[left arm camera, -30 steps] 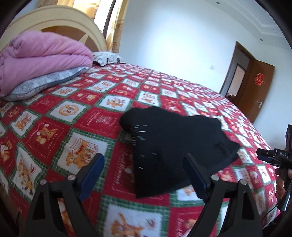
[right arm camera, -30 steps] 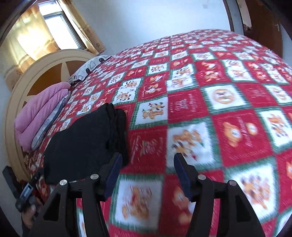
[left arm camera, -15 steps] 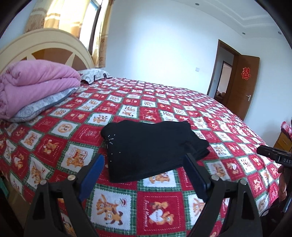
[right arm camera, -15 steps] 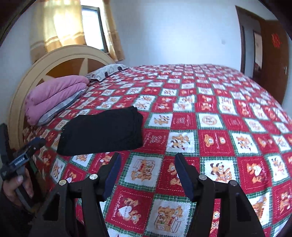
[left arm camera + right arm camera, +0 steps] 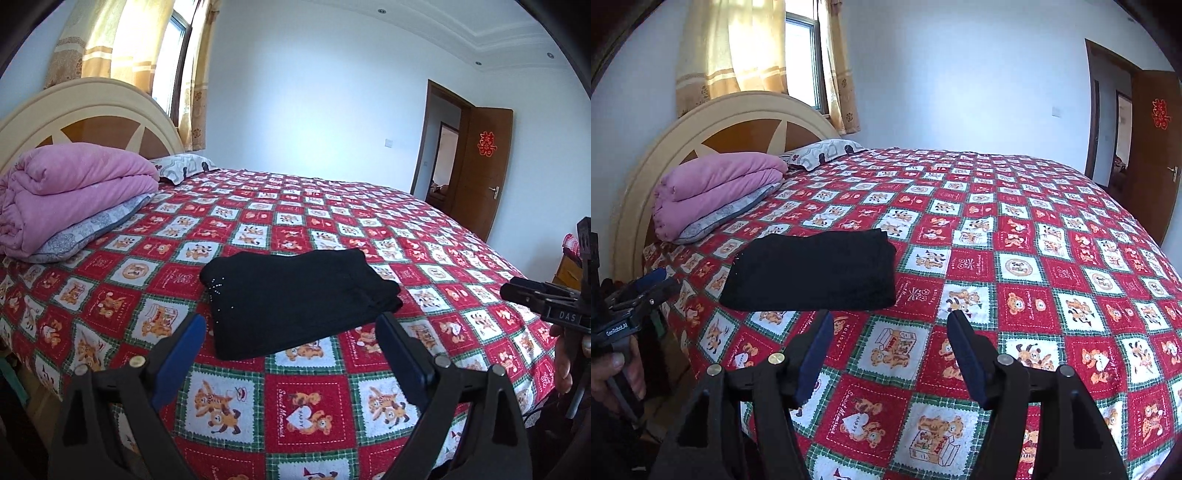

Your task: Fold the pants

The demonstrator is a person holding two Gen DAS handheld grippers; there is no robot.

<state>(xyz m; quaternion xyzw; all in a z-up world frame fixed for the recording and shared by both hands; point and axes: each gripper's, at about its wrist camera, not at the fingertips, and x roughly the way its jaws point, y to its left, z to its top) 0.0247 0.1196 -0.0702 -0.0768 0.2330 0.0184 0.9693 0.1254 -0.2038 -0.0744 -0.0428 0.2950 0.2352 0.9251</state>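
— Though the bed (image 5: pixel 424 229) fills both views, what differs from a second ago?
— Both claws have drawn back; the folded black pants (image 5: pixel 295 299) now lie flat near the bed's edge, beyond them.
— The claws?
— Left claw (image 5: pixel 291 339) and right claw (image 5: pixel 890 343) have just been opening, nothing between them.
— Writing?
— "HAPPY" on the bedspread, "DAS" on the right claw's body, "GenRobot.AI" on the left claw's body.

Both wrist views near bedside, facing across bed (image 5: pixel 436 236), sharing pants (image 5: pixel 295 295)
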